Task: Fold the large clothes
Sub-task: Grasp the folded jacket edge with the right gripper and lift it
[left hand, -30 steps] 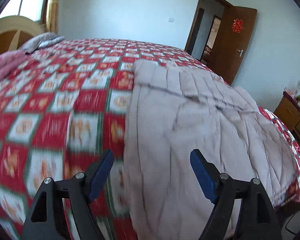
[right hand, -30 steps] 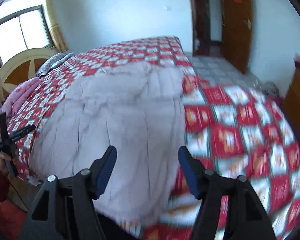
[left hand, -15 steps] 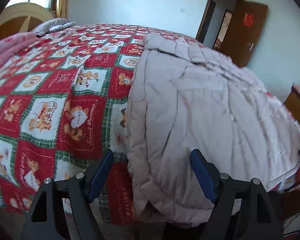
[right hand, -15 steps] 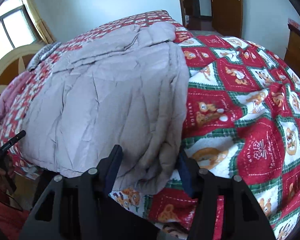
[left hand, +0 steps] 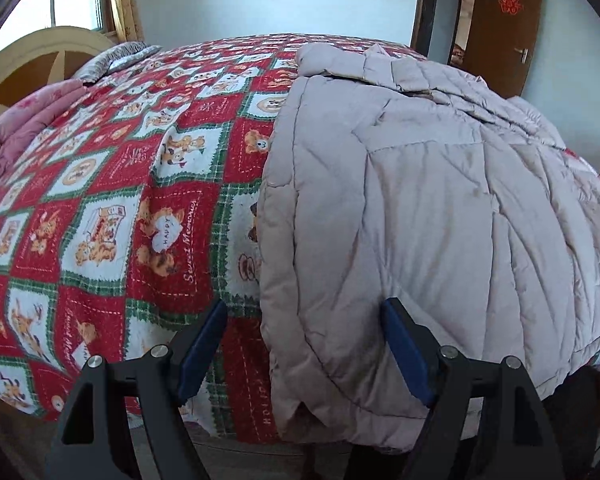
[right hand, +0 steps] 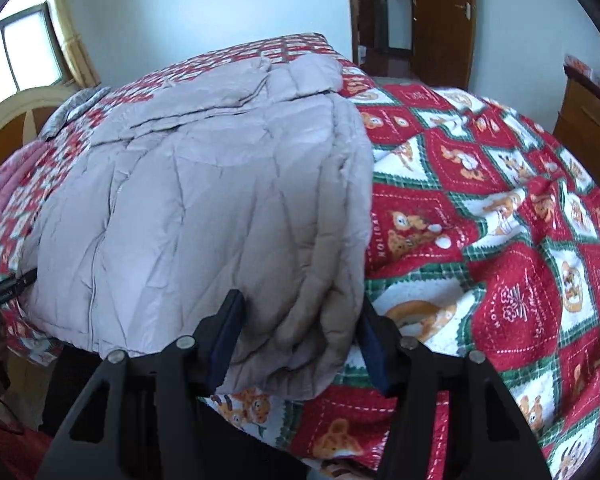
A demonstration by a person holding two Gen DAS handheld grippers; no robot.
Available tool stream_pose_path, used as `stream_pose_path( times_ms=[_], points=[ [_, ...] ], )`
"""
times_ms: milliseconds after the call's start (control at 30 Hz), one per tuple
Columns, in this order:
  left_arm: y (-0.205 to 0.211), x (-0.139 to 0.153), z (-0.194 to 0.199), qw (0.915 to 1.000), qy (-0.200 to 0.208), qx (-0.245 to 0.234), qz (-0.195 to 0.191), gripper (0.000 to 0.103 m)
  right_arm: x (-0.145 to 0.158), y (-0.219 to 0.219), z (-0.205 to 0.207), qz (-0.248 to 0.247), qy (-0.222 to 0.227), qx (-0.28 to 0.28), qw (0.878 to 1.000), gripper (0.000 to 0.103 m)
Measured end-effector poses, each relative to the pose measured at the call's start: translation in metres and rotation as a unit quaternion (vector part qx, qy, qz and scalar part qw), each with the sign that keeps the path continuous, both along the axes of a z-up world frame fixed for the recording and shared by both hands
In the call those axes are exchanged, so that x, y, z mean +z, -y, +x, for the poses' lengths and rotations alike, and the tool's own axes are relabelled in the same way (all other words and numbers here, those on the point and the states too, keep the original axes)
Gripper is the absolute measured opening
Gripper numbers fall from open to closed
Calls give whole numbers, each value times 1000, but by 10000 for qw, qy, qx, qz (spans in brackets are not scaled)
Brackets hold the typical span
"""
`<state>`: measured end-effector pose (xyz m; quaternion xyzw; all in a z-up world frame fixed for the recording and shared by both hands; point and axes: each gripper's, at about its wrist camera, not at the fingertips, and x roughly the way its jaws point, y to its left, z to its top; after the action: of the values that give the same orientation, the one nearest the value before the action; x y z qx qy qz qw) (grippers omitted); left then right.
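Left gripper (left hand: 304,344) gapes over the quilted coat (left hand: 420,200) hem at 6 o'clock; right gripper (right hand: 300,336) straddles its corner, seemingly not yet clamped.

— Any room beside the coat (left hand: 440,208)?
— Bare bedspread (left hand: 100,208) on its window side, more on the door side. The pink bedding (left hand: 24,120) by the headboard (left hand: 36,64) blocks that end; a wooden cabinet (right hand: 584,120) crowds the far corner.
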<state>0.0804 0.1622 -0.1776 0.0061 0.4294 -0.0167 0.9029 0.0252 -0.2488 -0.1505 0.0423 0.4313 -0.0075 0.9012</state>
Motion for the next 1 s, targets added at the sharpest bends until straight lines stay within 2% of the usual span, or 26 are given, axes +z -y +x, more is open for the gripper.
stream_pose_path(
  times_ms=[133, 233, 400, 533, 633, 667, 800, 900, 933, 967, 1000],
  points=[
    [3, 2, -3, 9999, 21, -19, 160, 80, 1, -3, -2, -71, 0, 137, 9999, 42],
    [2, 3, -5, 10000, -7, 12, 64, 80, 0, 0, -3, 153, 21, 161, 9998, 42],
    [-5, 3, -10, 9998, -81, 5, -188, 80, 0, -7, -7, 89, -118, 328, 9994, 43],
    [-27, -3, -18, 9944, -189, 115, -1034, 80, -10, -8, -6, 393, -250, 390, 9982, 41],
    [-47, -13, -24, 9822, -324, 350, -1817, 80, -19, -1, -3, 862, -214, 233, 9958, 42],
    [-49, -15, -25, 9793, -335, 331, -1970, 80, -21, 2, -2, 1048, -188, 198, 9941, 42],
    [-39, -13, -27, 9774, -177, -1, -2109, 80, -19, 6, 2, 1296, -55, 156, 9914, 42],
    [-31, -16, -17, 9703, -117, -199, -2406, 80, -17, 7, 4, 1374, 70, 105, 9904, 42],
    [-28, -18, -13, 9704, -91, -177, -2405, 80, -17, 5, 6, 1341, 84, 107, 9909, 40],
    [-24, -18, -10, 9707, -56, -162, -2398, 79, -17, 3, 6, 1300, 94, 113, 9914, 29],
    [-21, -17, -9, 9697, 7, -204, -2434, 77, -18, 2, 7, 1241, 71, 95, 9922, 24]
  ],
)
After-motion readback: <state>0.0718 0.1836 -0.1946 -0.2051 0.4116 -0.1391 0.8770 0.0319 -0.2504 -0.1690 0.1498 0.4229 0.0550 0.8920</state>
